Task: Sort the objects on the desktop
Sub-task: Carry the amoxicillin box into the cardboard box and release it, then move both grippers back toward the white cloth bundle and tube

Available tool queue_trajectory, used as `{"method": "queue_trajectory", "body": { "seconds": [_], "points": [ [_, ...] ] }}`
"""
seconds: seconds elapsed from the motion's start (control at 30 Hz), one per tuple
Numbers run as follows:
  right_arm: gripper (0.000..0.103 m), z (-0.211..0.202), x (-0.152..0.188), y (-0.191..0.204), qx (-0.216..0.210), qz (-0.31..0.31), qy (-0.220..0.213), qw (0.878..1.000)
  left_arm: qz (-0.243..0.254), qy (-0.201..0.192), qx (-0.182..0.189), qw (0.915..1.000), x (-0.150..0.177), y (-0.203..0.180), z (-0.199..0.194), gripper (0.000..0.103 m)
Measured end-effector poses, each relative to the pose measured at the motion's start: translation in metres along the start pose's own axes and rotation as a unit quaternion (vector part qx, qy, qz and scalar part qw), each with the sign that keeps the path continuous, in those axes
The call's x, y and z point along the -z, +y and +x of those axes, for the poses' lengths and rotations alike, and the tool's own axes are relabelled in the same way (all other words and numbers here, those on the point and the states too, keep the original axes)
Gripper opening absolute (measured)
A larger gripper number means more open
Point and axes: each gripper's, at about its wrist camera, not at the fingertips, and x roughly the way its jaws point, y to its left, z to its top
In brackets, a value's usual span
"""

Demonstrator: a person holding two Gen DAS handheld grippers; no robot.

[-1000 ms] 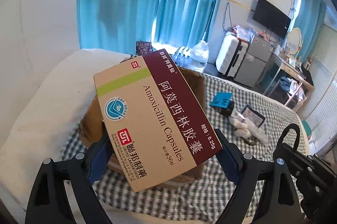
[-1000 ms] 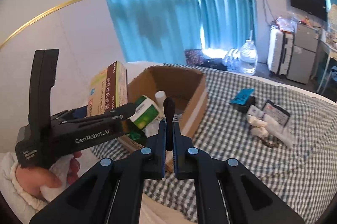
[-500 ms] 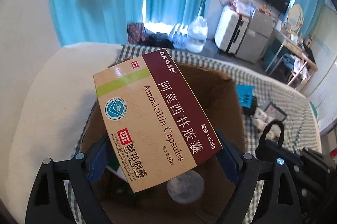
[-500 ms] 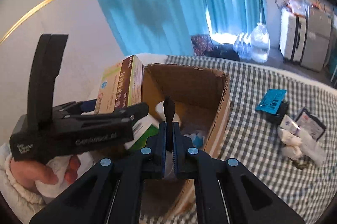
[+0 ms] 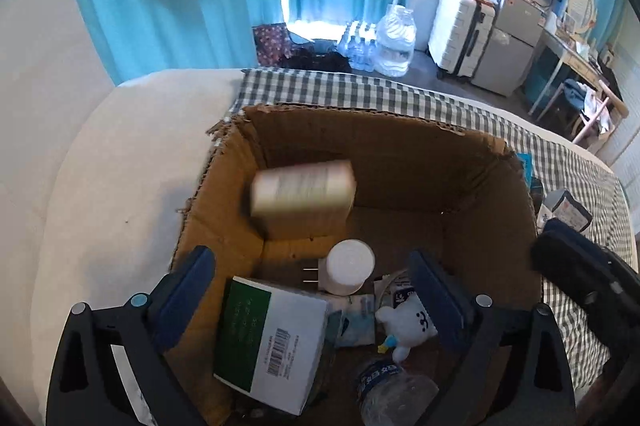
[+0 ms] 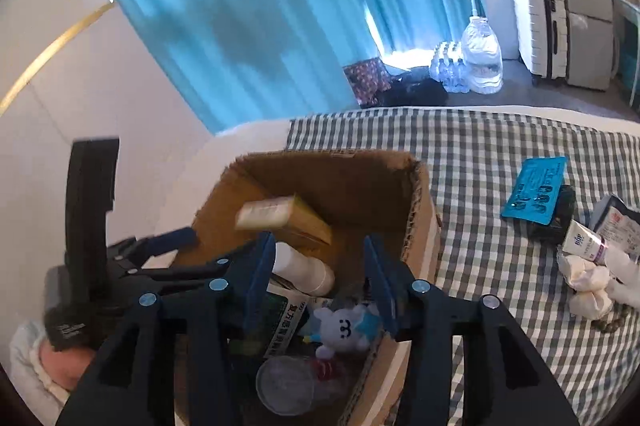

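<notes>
The cardboard box sits on the checked cloth, stiff-walled and already holding light clutter. Inside, a blurred medicine carton tips against the far wall, seemingly mid-fall; it looks light and rigid, best gripped across its broad faces. The left gripper hovers over the box, jaws wide and empty. The right gripper hangs alongside, likewise parted, holding nothing.
</notes>
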Motion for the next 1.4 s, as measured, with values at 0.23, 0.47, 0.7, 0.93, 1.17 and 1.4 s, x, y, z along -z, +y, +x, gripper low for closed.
{"method": "queue_trajectory", "body": {
  "seconds": [0.23, 0.47, 0.7, 0.93, 1.17, 1.4],
  "points": [
    [0.049, -0.058, 0.011, -0.02, 0.03, 0.007, -0.024, 0.999, -0.003, -0.008, -0.026, 0.9996, 0.019, -0.006, -0.037, 0.101],
    [0.05, -0.143, 0.036, -0.067, 0.096, 0.017, -0.058, 0.994, 0.001, -0.049, -0.04, 0.998, 0.048, -0.028, -0.093, 0.103],
    [0.057, -0.248, 0.05, -0.11, 0.172, 0.012, -0.109, 0.979, -0.02, -0.078, -0.002, 0.9968, 0.067, -0.087, -0.142, 0.103],
    [0.058, -0.301, 0.079, -0.136, 0.199, 0.003, -0.118, 0.973, -0.007, -0.073, 0.024, 0.997, 0.1, -0.164, -0.153, 0.103],
    [0.058, -0.295, 0.108, -0.148, 0.198, -0.006, -0.1, 0.975, 0.021, -0.055, 0.032, 0.9978, 0.148, -0.225, -0.134, 0.103],
    [0.058, -0.271, 0.125, -0.172, 0.181, 0.015, -0.085, 0.98, 0.04, -0.038, 0.034, 0.9979, 0.165, -0.25, -0.107, 0.103]
  ]
}}
